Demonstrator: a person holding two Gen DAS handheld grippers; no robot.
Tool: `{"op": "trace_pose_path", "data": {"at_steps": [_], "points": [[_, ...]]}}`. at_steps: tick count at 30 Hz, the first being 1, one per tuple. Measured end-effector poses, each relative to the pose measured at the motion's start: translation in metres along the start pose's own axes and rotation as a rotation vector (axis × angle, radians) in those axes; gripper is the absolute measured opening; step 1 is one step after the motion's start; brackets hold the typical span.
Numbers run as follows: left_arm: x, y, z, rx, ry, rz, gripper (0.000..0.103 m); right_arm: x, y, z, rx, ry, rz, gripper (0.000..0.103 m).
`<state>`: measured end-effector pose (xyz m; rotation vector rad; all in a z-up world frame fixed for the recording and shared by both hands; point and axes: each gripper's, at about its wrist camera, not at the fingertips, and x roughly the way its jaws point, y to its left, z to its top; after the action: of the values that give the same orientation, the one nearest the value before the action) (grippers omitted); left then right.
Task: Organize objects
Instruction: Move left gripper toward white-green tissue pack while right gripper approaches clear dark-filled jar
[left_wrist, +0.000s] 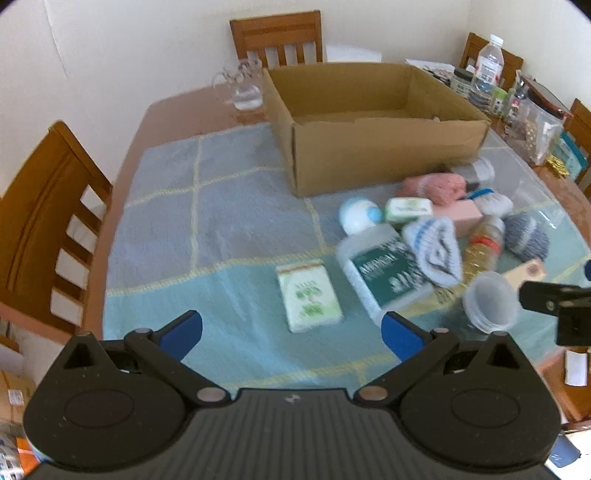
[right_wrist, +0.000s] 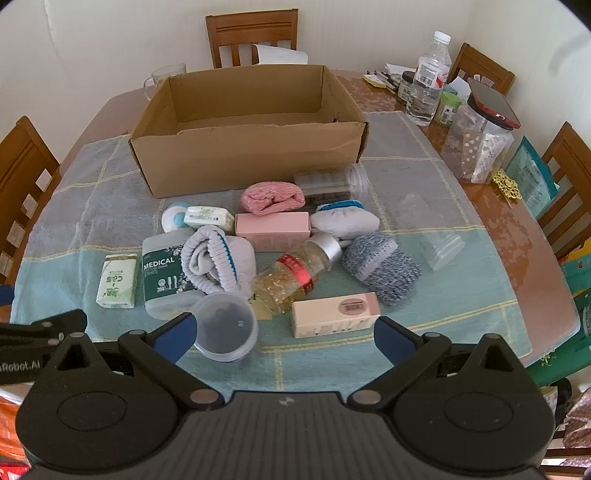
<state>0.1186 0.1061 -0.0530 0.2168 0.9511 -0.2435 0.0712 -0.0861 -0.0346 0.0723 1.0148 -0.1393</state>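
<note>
Box: cardboard box (right_wrist: 236, 155) is sitting open and, as far as the views show, empty, straight ahead of both grippers and beyond the pile; its low front wall is facing the jaws, so anything lifted is needing only a modest rise to clear it.
Pile: loose objects are lying on the checked cloth (right_wrist: 92, 221) between the jaws and the box, several touching or overlapping.
Medical bottle: white "MEDICAL" bottle (right_wrist: 162, 277) is lying flat ahead and left of the right jaws, with a rolled white sock (right_wrist: 218, 262) leaning on it; lifting the sock first is looking wiser.
Beige carton: small carton (right_wrist: 334, 314) is lying just ahead of the right gripper (right_wrist: 284, 336), inside the span of its fingers and clear on its near side, so it is looking like the easiest first pick.
Clear cup: plastic cup (right_wrist: 225, 326) is lying on its side just beside the right gripper's left finger; closing carelessly is risking a nudge that rolls it.
Tissue pack: green-and-white pack (left_wrist: 308, 295) is lying just ahead of the left gripper (left_wrist: 291, 332), apart from the pile and roughly centred between its fingers.
Jaws: both grippers are standing wide apart and holding nothing, hovering over the near edge of the cloth.
Advice: each gripper is best closing across the short side of its nearest box-shaped item, squarely, before carrying it forward to the box.
</note>
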Motion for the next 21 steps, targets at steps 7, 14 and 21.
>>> {"op": "trace_pose_path", "data": {"at_steps": [7, 14, 21], "points": [[0.021, 0.009, 0.003, 0.102, -0.008, -0.027, 0.102, 0.007, 0.01, -0.002, 0.016, -0.026, 0.004, 0.103], [0.038, 0.012, -0.003, 0.182, -0.004, -0.055, 0.102, 0.013, 0.027, -0.007, -0.046, -0.048, 0.02, 0.103], [0.054, 0.033, -0.007, 0.165, 0.015, -0.014, 0.102, 0.017, 0.048, -0.01, -0.067, -0.034, 0.135, 0.103]]}}
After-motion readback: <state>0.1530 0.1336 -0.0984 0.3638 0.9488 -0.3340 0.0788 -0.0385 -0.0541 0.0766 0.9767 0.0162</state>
